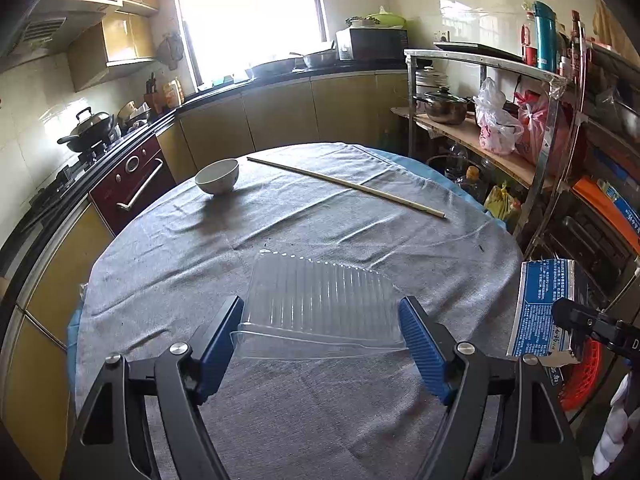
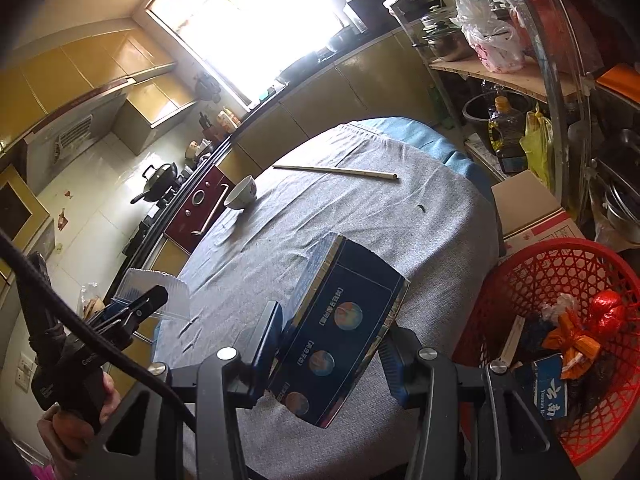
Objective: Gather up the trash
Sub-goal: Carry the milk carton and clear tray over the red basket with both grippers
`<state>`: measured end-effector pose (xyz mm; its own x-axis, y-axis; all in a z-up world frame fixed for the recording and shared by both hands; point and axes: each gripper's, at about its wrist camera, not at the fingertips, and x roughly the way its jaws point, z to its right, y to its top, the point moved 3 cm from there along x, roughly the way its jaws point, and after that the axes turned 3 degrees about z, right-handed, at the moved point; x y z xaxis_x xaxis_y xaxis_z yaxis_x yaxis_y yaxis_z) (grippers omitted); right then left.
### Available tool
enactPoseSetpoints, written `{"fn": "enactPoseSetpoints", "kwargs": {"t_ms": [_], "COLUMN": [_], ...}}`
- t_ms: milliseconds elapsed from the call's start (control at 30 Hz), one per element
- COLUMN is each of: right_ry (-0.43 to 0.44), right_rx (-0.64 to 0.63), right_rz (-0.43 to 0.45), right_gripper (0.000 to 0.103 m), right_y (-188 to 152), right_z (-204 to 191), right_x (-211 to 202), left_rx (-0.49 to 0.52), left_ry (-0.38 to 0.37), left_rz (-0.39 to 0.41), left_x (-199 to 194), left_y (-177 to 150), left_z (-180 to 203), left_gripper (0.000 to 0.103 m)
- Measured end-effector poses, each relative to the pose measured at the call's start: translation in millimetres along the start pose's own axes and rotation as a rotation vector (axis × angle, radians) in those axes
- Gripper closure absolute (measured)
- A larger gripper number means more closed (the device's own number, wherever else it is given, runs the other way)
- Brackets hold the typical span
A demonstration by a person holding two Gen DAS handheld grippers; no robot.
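Observation:
A clear ribbed plastic clamshell container (image 1: pixel 320 304) lies on the grey-clothed round table (image 1: pixel 280 224). My left gripper (image 1: pixel 322 344) is open, its blue pads on either side of the container's near end. My right gripper (image 2: pixel 332 344) is shut on a dark blue carton (image 2: pixel 340 328) and holds it tilted above the table's right edge; the carton also shows in the left wrist view (image 1: pixel 540 312). A red mesh basket (image 2: pixel 560 280) with wrappers and a blue pack stands on the floor to the right. The left gripper (image 2: pixel 132 308) and the container (image 2: pixel 160 292) show at the table's left edge.
A white bowl (image 1: pixel 218 176) and a long wooden stick (image 1: pixel 344 186) lie at the table's far side. A cardboard box (image 2: pixel 532 208) stands beyond the basket. A metal shelf rack (image 1: pixel 500 128) with pots and bags is to the right. Kitchen counters run behind.

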<state>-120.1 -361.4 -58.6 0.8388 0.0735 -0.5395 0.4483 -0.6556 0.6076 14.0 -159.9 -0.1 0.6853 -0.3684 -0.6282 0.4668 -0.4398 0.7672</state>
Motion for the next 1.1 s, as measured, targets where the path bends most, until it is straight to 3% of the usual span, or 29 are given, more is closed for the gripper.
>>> {"fn": "enactPoseSetpoints", "kwargs": {"t_ms": [300,667,1100], "right_ry": [0.000,-0.007,-0.130], "right_rx": [0.009,0.054,0.204], "right_rz": [0.010,-0.024,0.174], "right_gripper": [0.054,0.054,0.053], "right_y": [-1.9,-9.6,26.8], "right_z": [5.2,21.3,95.5], "right_x": [-8.8,3.5,-76.3], "left_rx": [0.040,0.038,0.096], "left_ry": [-0.005,-0.011,-0.098], "left_rz": [0.017,-0.024,-0.052], "left_x": [-4.7,7.3,9.6], "left_y": [0.9,-8.3,-14.1], "left_z": [14.7,22.0,54.3], "left_gripper": [0.023,0.023,0.023]}}
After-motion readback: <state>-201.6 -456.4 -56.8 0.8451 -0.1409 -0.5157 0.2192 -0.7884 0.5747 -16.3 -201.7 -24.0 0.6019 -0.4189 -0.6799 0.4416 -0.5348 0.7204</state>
